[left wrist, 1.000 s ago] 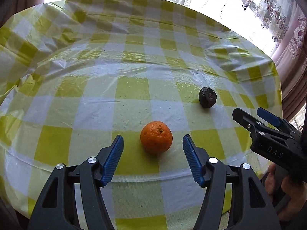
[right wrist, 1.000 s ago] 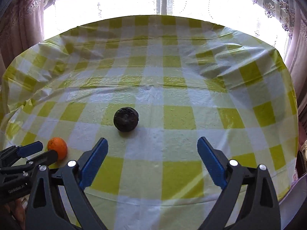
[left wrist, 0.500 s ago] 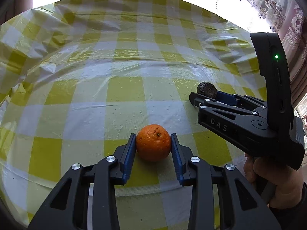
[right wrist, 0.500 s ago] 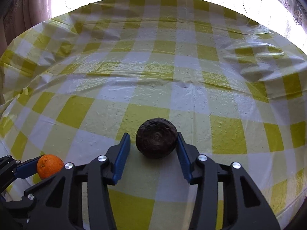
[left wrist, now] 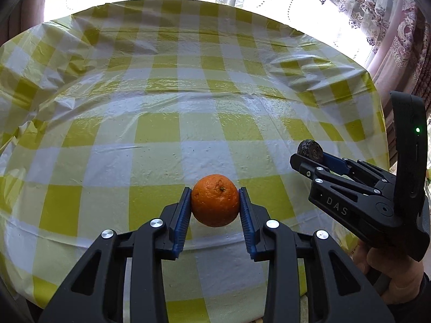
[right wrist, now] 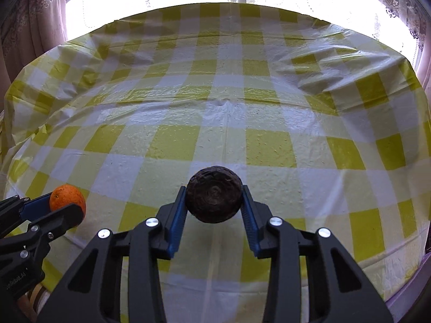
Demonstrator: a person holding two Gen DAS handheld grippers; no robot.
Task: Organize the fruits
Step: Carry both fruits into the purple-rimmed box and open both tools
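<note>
An orange [left wrist: 215, 200] sits between the blue pads of my left gripper [left wrist: 215, 202], which is shut on it just above the tablecloth. In the right wrist view the same orange [right wrist: 67, 197] shows at the lower left, clamped in the left gripper [right wrist: 58, 206]. A dark, wrinkled round fruit [right wrist: 214, 194] is squeezed between the pads of my right gripper [right wrist: 214, 197], which is shut on it. From the left wrist view that dark fruit [left wrist: 310, 150] peeks over the right gripper [left wrist: 312, 157] at the right.
A round table wears a yellow-and-white checked plastic cloth [left wrist: 167, 102] with wrinkles toward the far rim [right wrist: 317, 80]. Bright windows and patterned curtains [left wrist: 404, 35] stand behind it. A hand [left wrist: 388, 271] holds the right gripper's handle at the lower right.
Both grippers went from wide open to shut, the left on the orange and the right on the dark fruit. The right gripper came forward to its fruit, and both fruits now look slightly lifted.
</note>
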